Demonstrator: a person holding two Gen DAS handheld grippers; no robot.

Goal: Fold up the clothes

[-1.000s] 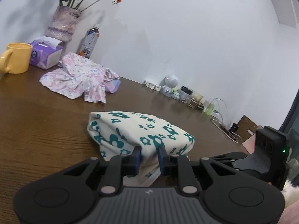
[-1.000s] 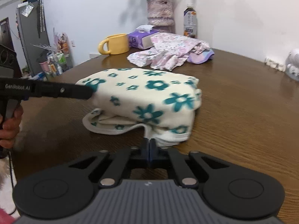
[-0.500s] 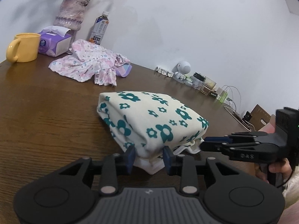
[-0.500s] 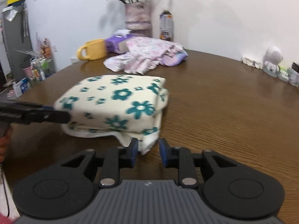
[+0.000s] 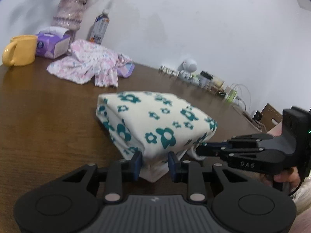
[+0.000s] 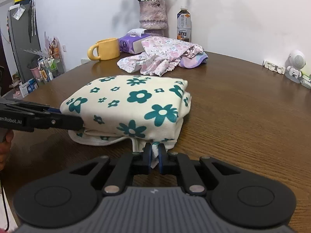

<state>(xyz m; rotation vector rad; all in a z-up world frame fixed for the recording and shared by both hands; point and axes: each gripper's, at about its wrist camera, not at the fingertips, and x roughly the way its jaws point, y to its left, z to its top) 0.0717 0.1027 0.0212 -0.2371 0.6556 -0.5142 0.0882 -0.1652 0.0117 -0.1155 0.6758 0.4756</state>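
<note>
A folded cream cloth printed with teal flowers (image 6: 134, 104) lies as a thick bundle in the middle of the dark brown wood-grain table (image 6: 243, 120). The right gripper (image 6: 154, 156) has its blue pads pinched nearly together on a lower edge of the cloth. The left gripper (image 5: 154, 163) stands partly open, straddling a hanging corner without squeezing it. Behind lie a crumpled pink floral garment (image 6: 163, 56), a yellow mug (image 6: 106, 49), a purple tissue box (image 6: 132, 42) and a vase (image 6: 153, 15) against the white wall (image 5: 194, 23).
</note>
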